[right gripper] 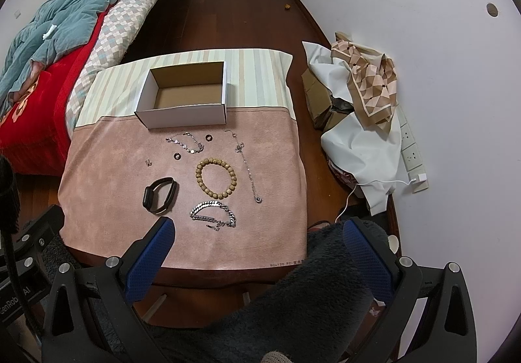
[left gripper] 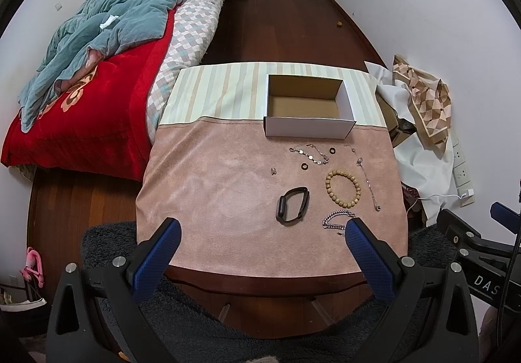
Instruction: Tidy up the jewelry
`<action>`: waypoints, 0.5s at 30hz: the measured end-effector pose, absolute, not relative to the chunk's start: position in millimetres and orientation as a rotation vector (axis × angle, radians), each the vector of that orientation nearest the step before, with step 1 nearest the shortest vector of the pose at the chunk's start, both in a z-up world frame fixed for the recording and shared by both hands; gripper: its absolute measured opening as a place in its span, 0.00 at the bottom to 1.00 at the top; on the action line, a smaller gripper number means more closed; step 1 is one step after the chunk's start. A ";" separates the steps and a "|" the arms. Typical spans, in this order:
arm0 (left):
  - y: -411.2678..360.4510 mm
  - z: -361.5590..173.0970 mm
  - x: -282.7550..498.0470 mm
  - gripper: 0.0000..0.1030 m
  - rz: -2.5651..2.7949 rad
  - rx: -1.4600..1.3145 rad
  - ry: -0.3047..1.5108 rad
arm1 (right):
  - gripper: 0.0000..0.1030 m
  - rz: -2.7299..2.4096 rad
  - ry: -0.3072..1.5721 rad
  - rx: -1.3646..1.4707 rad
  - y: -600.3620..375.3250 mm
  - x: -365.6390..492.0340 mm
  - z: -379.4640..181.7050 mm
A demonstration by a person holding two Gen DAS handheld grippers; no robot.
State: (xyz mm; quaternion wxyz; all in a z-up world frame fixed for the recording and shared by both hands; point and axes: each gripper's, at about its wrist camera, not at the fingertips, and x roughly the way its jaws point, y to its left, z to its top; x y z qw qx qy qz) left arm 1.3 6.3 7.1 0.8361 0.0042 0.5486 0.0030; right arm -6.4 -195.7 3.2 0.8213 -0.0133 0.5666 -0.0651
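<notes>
Left wrist view: the left gripper (left gripper: 262, 227) is spread wide, its two blue-padded fingers (left gripper: 159, 257) far apart with nothing between them, held above the near edge of the table (left gripper: 260, 281). The right-hand finger's tip overlaps the end of the silver chain bracelet (left gripper: 337, 221) in the picture; whether it touches the chain cannot be told. A pink cloth (left gripper: 211, 193) covers the table. On it, a white cardboard box (left gripper: 307, 128) sits open at the far side, its inside bare. Just in front of the box lie a thin coin-link chain (left gripper: 311, 152) and two small dark rings (left gripper: 332, 151). A black smart band (left gripper: 292, 205) lies nearer, beside a wooden bead bracelet (left gripper: 343, 187), and a long thin necklace (left gripper: 366, 175) runs along the right. A small pair of earrings (left gripper: 273, 170) sits to the left. The right gripper's black frame (left gripper: 472, 239) shows at the right edge.

Right wrist view: the right gripper (right gripper: 257, 229) is likewise fully spread and grips nothing, touching no jewelry. Its left finger (right gripper: 151, 257) is over the cloth's near edge, close to the smart band (right gripper: 159, 195) and the silver chain bracelet (right gripper: 213, 214); its right finger (right gripper: 368, 257) is off the table, above a dark fleecy sleeve (right gripper: 293, 297). The bead bracelet (right gripper: 215, 178), necklace (right gripper: 246, 166) and box (right gripper: 182, 115) lie beyond.
</notes>
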 end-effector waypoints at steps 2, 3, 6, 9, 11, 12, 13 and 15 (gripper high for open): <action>5.4 11.9 1.9 1.00 0.007 0.008 1.160 | 1.00 -0.140 1.204 -0.029 -196.0 -6.5 4.6; 2.4 15.5 1.3 1.00 0.007 0.009 1.158 | 1.00 -0.140 1.203 -0.028 -196.3 -6.2 5.5; -2.0 17.9 1.7 1.00 0.008 0.010 1.156 | 1.00 -0.140 1.198 -0.030 -197.4 -7.3 9.2; -1.9 18.0 2.0 1.00 0.008 0.012 1.156 | 1.00 -0.141 1.195 -0.031 -197.4 -9.0 10.7; -2.1 18.2 1.7 1.00 0.008 0.014 1.155 | 1.00 -0.141 1.196 -0.030 -197.8 -8.7 11.1; -1.9 18.3 1.6 1.00 0.007 0.015 1.153 | 1.00 -0.142 1.196 -0.030 -197.5 -8.9 10.7; -2.2 17.9 1.7 1.00 0.007 0.016 1.151 | 1.00 -0.143 1.194 -0.031 -197.6 -8.9 11.6; -2.3 18.7 1.5 1.00 0.006 0.017 1.147 | 1.00 -0.145 1.191 -0.030 -198.1 -8.9 14.1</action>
